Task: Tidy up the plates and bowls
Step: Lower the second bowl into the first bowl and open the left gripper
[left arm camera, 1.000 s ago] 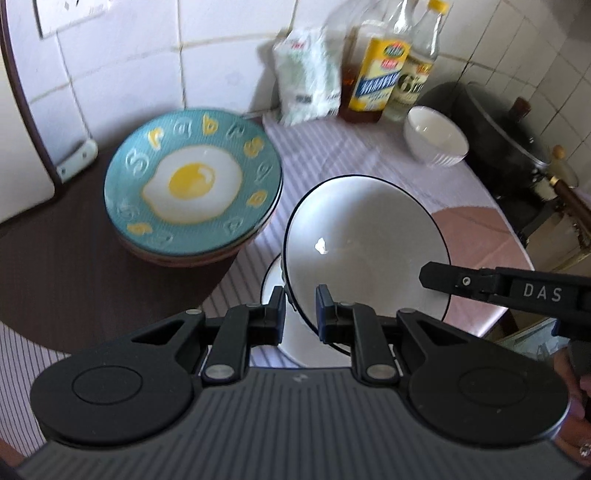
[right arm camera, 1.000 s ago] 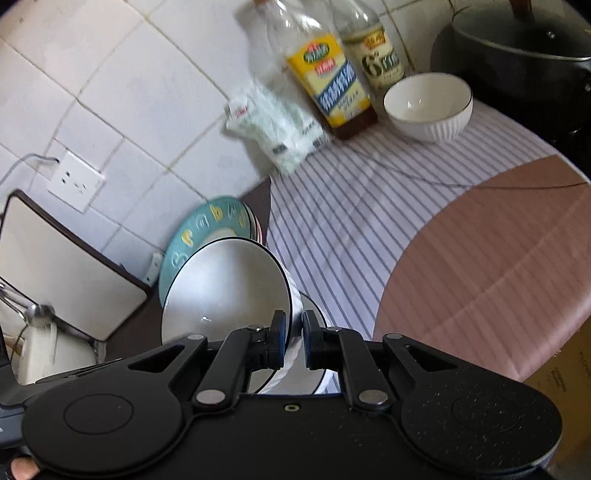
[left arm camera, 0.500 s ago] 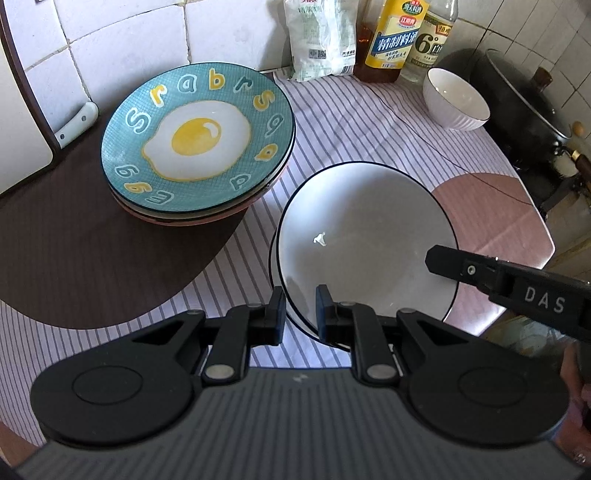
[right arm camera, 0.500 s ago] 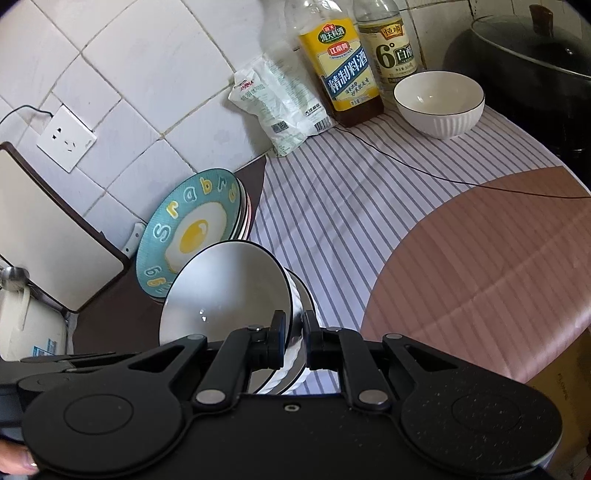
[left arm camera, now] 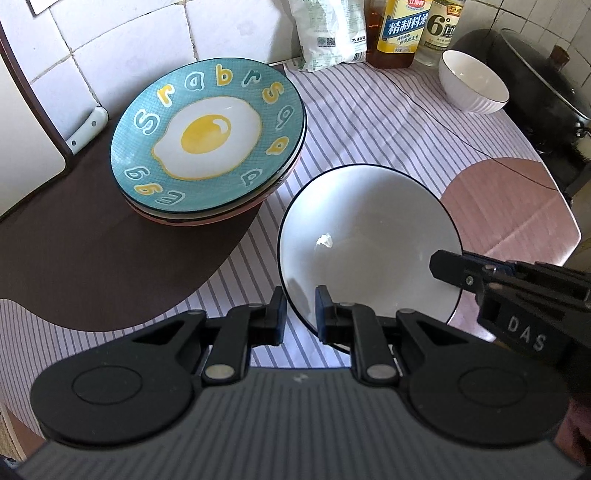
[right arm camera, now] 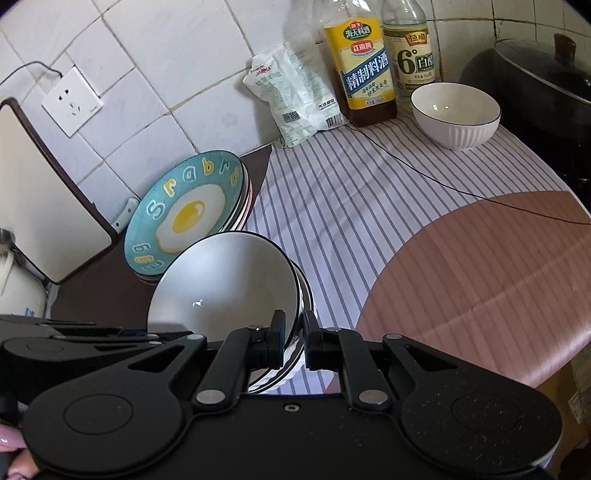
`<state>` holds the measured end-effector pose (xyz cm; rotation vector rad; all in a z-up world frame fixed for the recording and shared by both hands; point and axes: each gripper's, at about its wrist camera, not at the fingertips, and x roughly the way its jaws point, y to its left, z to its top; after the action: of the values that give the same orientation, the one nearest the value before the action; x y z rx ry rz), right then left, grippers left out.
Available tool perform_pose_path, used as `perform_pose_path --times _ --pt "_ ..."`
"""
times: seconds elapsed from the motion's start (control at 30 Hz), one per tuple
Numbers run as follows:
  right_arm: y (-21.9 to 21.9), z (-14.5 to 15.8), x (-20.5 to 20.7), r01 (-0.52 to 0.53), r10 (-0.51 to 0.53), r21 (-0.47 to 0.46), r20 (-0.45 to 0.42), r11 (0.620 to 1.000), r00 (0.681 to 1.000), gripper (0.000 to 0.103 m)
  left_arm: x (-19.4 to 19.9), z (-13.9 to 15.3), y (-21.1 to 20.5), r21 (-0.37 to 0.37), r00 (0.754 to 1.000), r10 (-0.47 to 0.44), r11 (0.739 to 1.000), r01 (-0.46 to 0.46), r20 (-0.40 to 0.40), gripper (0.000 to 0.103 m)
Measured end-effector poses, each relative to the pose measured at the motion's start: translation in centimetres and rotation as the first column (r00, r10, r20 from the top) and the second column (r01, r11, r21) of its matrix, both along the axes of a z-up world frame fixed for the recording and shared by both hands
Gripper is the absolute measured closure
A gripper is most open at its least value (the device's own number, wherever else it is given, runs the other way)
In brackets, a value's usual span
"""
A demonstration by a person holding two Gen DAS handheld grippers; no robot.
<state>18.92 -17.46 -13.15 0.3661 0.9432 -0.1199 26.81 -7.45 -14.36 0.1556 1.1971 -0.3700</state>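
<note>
Two bottles [right arm camera: 360,70], a bag [right arm camera: 295,92] line the wall.

**Bowls and plates across the counter**

A stack of plates [left arm camera: 208,144] sits at the rear left of the counter [left arm camera: 369,122], close to the tiled wall [left arm camera: 122,33]. To its right and nearer the camera, a wide bowl [left arm camera: 369,240] rests nested on another bowl [right arm camera: 306,295]. The left claw [left arm camera: 300,321] straddles its near rim; the right claw [right arm camera: 293,341] straddles the opposite rim. Behind, along the wall, stand a bag [left arm camera: 328,33] and two bottles [left arm camera: 404,33]. A small bowl [left arm camera: 474,83] stands just before the bottles, with a pot [left arm camera: 535,85] to its right.
</note>
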Motion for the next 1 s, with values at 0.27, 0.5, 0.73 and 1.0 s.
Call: perform_pose_path --times 0.27,0.5,0.73,1.0 --pt "0.6 -0.1 0.1 -0.026 0.028 -0.084 0.019 0.996 0.999 0.089 -0.1 -0.3 -0.3 0.017 1.0 0.0 1.0 0.0 0.014 0.088" --pt "0.0 0.4 -0.4 -0.024 0.027 -0.047 0.052 0.999 0.998 0.086 0.4 -0.4 0.6 -0.029 0.998 0.033 0.999 -0.034 -0.044 0.084" --pt "-1.1 3.1 -1.5 -0.045 0.053 -0.089 0.094 0.995 0.994 0.086 0.1 1.8 1.5 -0.074 0.999 0.018 0.997 -0.021 -0.041 0.079" --pt "-2.7 5.5 -3.4 -0.087 0.106 -0.152 0.125 0.985 0.986 0.084 -0.4 5.5 0.8 -0.1 0.999 -0.029 0.995 0.032 0.031 0.076"
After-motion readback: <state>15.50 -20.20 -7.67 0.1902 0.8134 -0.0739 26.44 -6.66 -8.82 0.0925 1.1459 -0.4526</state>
